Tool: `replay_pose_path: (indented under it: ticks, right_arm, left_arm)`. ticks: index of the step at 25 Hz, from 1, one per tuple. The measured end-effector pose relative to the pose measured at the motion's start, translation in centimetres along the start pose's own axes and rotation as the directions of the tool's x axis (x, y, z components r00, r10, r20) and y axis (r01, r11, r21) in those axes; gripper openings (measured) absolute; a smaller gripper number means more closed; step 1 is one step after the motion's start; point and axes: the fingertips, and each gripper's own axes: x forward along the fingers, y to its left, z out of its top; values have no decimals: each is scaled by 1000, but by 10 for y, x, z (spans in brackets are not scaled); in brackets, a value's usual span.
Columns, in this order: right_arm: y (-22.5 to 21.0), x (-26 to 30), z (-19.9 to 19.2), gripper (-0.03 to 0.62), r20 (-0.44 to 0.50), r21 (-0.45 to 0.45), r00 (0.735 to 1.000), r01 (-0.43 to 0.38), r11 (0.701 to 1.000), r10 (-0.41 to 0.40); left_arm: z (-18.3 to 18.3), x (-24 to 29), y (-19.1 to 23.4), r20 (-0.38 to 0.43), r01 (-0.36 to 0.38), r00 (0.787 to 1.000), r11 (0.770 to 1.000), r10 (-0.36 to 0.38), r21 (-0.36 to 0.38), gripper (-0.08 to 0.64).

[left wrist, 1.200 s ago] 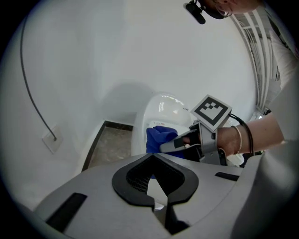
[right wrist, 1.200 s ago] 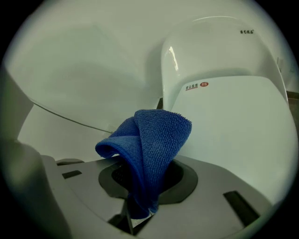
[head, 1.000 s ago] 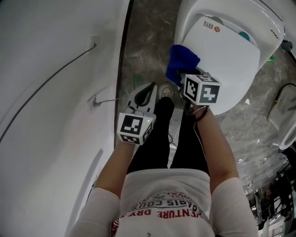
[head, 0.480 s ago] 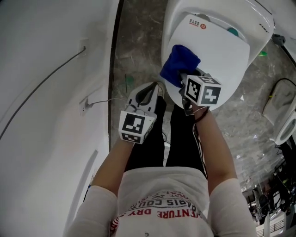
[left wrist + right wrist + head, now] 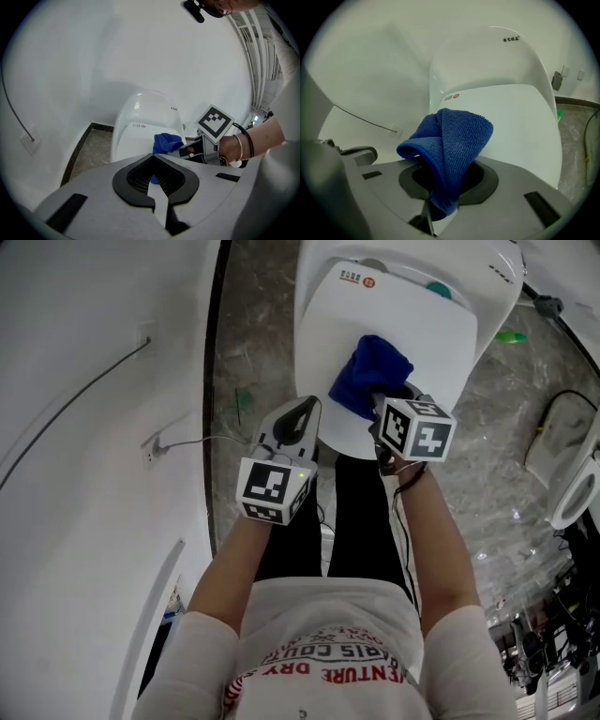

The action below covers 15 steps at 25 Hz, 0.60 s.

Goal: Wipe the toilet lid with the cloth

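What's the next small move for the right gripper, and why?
Probably lower the right gripper so the blue cloth presses onto the toilet lid. The jaws are shut on the cloth, which sits bunched over the near part of the closed lid. Firm contact isn't evident, so a wiping stroke likely wouldn't bite.

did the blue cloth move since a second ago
Yes. The blue microfibre cloth, clamped in the right gripper, was at the left edge of the white toilet lid; now it is over the lid's middle.
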Motion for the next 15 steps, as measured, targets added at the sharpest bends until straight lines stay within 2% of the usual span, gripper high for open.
replay_pose_path:
  ticks: [9, 15]
  right_arm:
    - [-86, -55, -20, 87, -9, -6, 998, 64, 998, -64]
    - [-137, -83, -34, 87, -8, 8, 994, 107, 994, -107]
  left_arm:
    - [8, 39, -70, 8, 31, 999, 999, -31, 14, 6]
    - [5, 57, -107, -7, 24, 1000, 999, -24, 23, 6]
